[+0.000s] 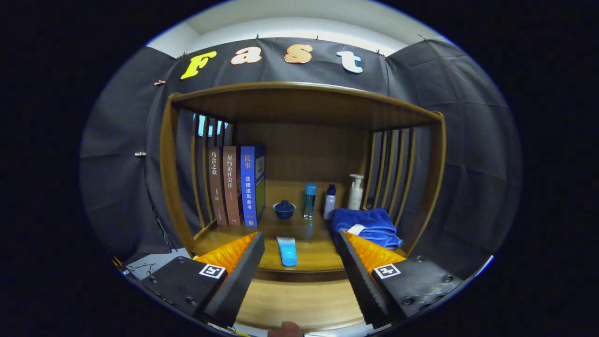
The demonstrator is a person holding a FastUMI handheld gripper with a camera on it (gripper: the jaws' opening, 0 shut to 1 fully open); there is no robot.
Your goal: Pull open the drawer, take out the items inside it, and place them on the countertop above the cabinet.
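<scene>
Fingers (299, 262) are standing spread and empty, with the blue tube (287, 251) lying between them on the bench (309, 255); we are risking nudging it off the front edge

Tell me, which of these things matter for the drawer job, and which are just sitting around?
For the job:
- gripper, fingers open, nothing between them
- countertop, where items go
- tube, lying on the countertop between the fingers; perhaps already taken out
- cabinet front below, possibly the drawer

Just lying about:
- books
- lidded bowl
- bottles
- pump bottle
- towel
</scene>
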